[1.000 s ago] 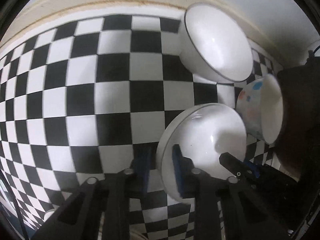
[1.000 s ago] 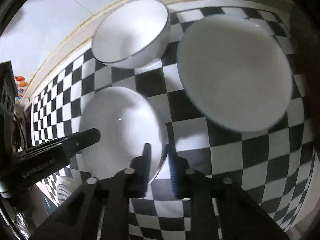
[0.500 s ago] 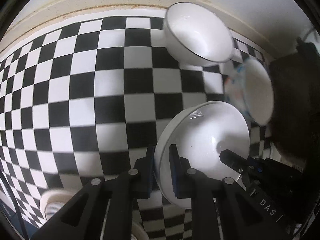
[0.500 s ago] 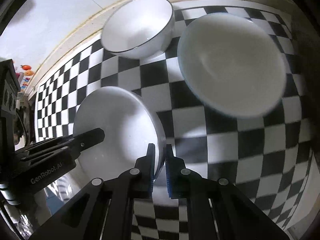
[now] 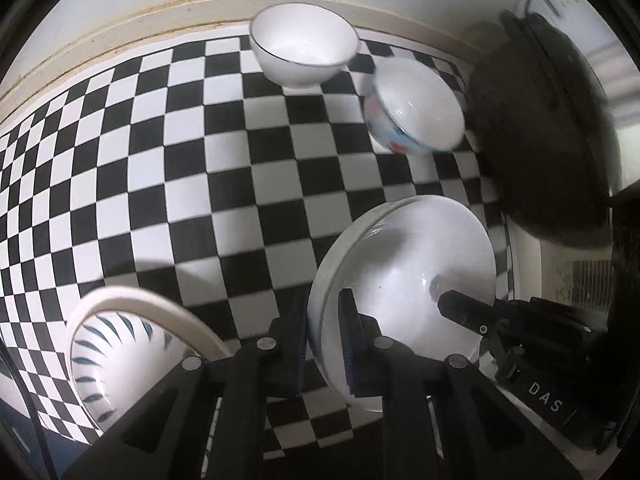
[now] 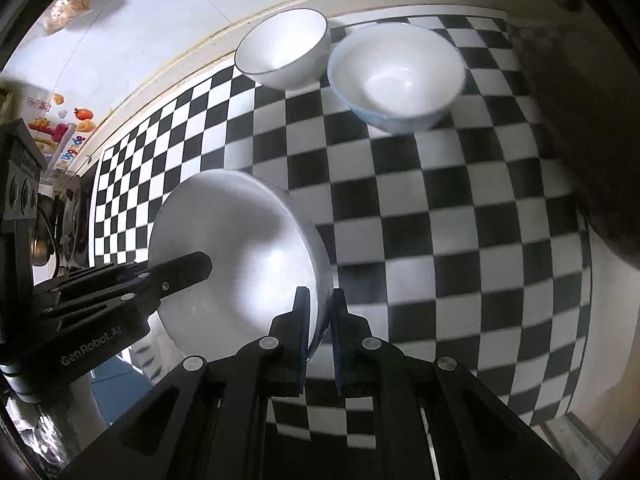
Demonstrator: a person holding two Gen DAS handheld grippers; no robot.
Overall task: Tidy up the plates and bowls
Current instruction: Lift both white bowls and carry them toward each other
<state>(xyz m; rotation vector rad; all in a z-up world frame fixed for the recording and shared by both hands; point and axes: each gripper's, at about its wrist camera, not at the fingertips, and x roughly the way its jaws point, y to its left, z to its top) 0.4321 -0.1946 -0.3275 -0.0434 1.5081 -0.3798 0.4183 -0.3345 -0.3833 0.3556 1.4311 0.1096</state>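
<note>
Gripping opposite rims of the white plate [image 5: 404,280] above the checkered cloth [image 5: 160,160], left gripper [image 5: 325,340] and right gripper [image 6: 320,332] pinch narrowly (seemingly tilted), so uneven pulls could slip it.

Left gripper [image 5: 323,340], right gripper [image 6: 319,326]: matte black bodies, blue finger pads, silver screws; white "GenRobot.AI", "DAS" lettering.

- left wrist view looks down along its fingers at the checkered table [image 5: 168,184], close.
- right wrist view does likewise from the opposite side.
- both share the white bowl [image 5: 404,280] [image 6: 244,248] and two bowls toward 12 o'clock.
</note>
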